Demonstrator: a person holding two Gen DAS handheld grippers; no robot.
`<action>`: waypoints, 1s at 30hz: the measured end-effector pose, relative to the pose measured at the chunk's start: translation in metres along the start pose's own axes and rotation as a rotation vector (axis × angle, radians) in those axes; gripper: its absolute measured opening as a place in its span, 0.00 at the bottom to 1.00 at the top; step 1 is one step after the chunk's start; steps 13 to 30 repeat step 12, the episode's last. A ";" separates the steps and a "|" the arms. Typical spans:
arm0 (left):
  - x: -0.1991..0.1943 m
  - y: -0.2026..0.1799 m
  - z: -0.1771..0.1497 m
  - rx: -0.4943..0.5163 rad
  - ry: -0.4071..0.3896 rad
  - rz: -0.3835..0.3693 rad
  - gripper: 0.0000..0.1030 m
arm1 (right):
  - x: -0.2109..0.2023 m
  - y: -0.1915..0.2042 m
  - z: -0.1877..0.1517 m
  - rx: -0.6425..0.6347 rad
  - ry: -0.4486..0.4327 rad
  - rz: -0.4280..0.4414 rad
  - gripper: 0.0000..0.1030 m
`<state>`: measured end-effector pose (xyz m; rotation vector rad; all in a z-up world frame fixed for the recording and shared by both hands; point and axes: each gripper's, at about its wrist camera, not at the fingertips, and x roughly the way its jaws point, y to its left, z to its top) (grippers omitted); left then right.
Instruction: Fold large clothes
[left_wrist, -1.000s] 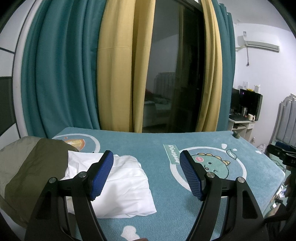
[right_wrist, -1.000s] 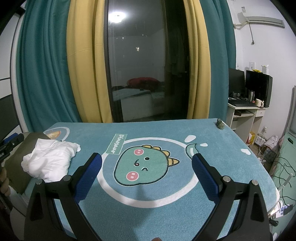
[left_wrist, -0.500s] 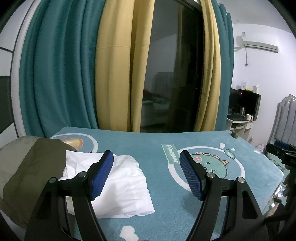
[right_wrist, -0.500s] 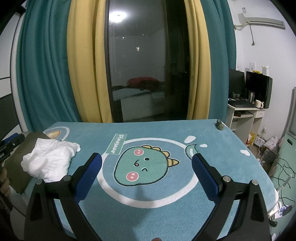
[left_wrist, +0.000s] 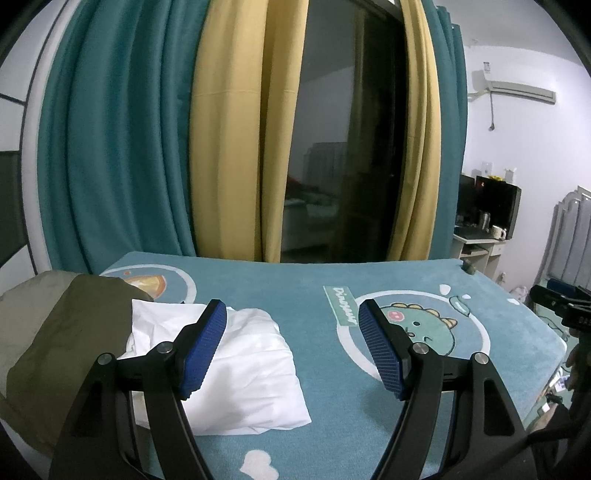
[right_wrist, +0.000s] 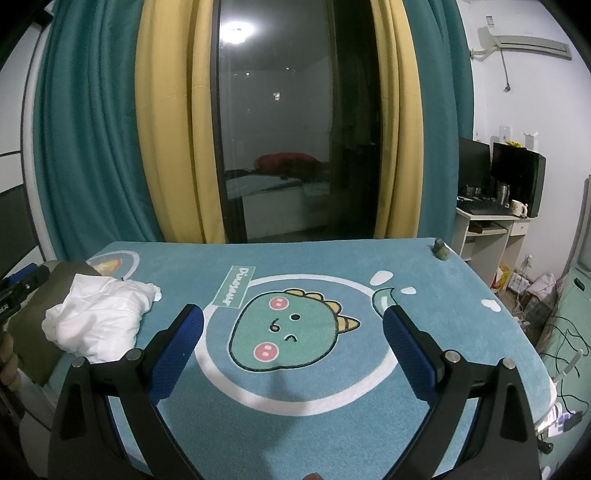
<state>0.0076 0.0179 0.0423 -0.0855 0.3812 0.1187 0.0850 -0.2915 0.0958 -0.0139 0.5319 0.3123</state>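
Observation:
A folded white garment (left_wrist: 251, 369) lies on the teal dinosaur mat (left_wrist: 314, 280), at the left, partly resting on an olive garment (left_wrist: 62, 332). It also shows in the right wrist view (right_wrist: 99, 317), beside the olive garment (right_wrist: 33, 332). My left gripper (left_wrist: 291, 343) is open and empty, held above the mat just right of the white garment. My right gripper (right_wrist: 293, 343) is open and empty above the dinosaur print (right_wrist: 291, 328).
Teal and yellow curtains (left_wrist: 229, 129) and a dark glass door (right_wrist: 295, 129) stand behind the table. A small dark object (right_wrist: 440, 249) sits at the mat's far right corner. A desk with monitors (right_wrist: 495, 210) is at the right.
The left gripper has drifted slightly, shifting the view a little to the left. The right gripper has hardly moved. Both stay open and empty.

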 end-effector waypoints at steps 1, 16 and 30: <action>0.000 0.000 0.000 0.001 0.000 0.000 0.75 | 0.000 0.000 0.000 0.000 0.000 0.001 0.94; 0.003 0.006 0.000 0.001 0.012 -0.020 0.75 | 0.002 0.001 0.000 -0.003 0.008 0.006 0.94; 0.003 0.006 0.000 0.001 0.012 -0.020 0.75 | 0.002 0.001 0.000 -0.003 0.008 0.006 0.94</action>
